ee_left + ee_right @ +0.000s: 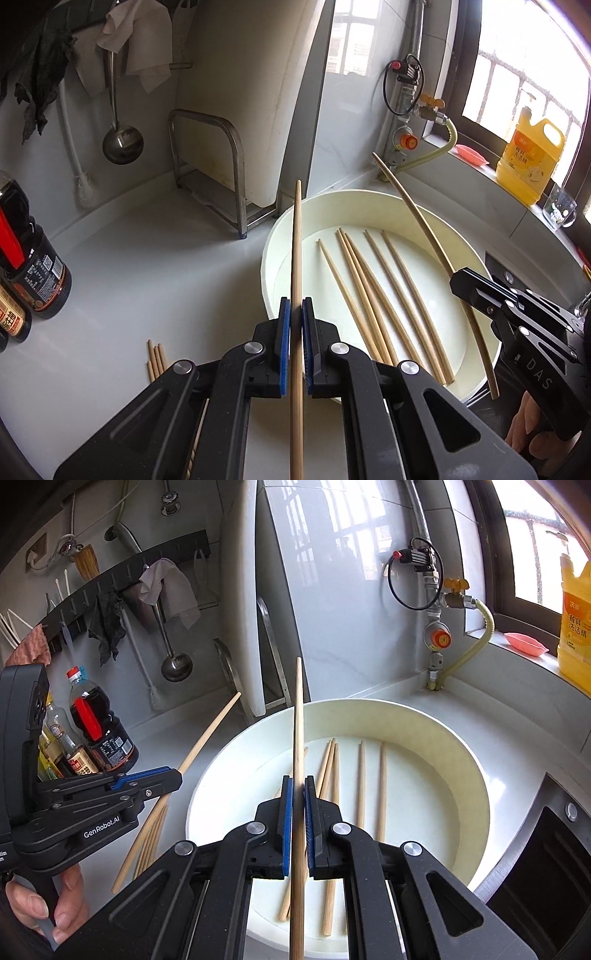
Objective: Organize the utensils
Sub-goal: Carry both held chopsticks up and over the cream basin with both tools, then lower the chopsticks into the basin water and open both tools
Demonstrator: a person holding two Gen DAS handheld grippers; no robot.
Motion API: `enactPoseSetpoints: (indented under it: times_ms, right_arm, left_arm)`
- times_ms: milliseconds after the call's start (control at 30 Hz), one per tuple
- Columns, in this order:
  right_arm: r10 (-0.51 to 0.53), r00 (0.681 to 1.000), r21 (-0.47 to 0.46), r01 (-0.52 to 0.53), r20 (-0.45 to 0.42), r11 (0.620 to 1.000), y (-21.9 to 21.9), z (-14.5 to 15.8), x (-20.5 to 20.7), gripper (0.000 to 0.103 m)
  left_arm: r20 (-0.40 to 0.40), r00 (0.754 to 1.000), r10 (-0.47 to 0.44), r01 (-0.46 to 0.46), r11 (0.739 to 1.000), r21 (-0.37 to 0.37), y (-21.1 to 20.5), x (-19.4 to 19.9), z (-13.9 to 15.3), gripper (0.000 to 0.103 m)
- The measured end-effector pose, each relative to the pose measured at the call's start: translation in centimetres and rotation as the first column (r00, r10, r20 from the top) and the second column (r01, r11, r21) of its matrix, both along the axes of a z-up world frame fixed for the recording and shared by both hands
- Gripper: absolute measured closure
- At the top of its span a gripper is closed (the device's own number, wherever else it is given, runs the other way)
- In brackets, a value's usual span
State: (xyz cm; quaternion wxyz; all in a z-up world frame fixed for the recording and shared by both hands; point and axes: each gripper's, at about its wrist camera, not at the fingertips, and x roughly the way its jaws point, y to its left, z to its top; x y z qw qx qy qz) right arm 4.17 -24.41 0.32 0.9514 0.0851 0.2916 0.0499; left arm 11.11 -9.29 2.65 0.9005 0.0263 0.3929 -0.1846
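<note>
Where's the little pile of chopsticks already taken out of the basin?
In the left wrist view, the chopstick pile lies on the white counter, left of the cream basin and just beside the left claw.

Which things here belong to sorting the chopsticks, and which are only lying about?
Job:
- left claw, shut on a chopstick
- right claw, shut on a chopstick
- basin with loose chopsticks
- counter pile

Lying about:
- ladle
- sauce bottles
- detergent
- glass
</note>
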Motion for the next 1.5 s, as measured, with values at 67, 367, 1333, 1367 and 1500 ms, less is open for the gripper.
enactPoseSetpoints:
  times_ms: [67, 367, 1333, 1367, 1500]
  right_arm:
    - [-0.006, 1.000, 0.004, 0.006, -0.011, 1.000, -0.4, -0.3, 0.3, 0.097]
    - [-0.031, 0.998, 0.035, 0.033, -0.061, 0.999, -1.8, -1.7, 1.4, 0.097]
    - [-0.079, 0.992, 0.058, 0.085, -0.094, 0.995, -3.4, -2.7, 2.2, 0.088]
    - [-0.081, 0.992, 0.059, 0.087, -0.094, 0.994, -3.5, -2.7, 2.2, 0.086]
    - [-0.079, 0.993, 0.059, 0.085, -0.091, 0.995, -3.5, -2.6, 2.2, 0.083]
  left_arm:
    - [-0.005, 1.000, -0.007, 0.007, 1.000, -0.002, -0.5, 0.3, -0.1, 0.096]
    - [-0.038, 0.999, -0.031, 0.029, 0.999, -0.043, -3.3, 2.2, 0.2, 0.096]
    - [-0.042, 0.996, 0.084, -0.086, 0.996, -0.039, -4.3, 4.9, -0.4, 0.029]
    - [-0.041, 0.996, 0.085, -0.086, 0.996, -0.039, -4.3, 4.8, -0.3, 0.029]
    - [-0.051, 0.995, 0.085, -0.087, 0.996, -0.034, -4.2, 4.9, -0.4, 0.029]
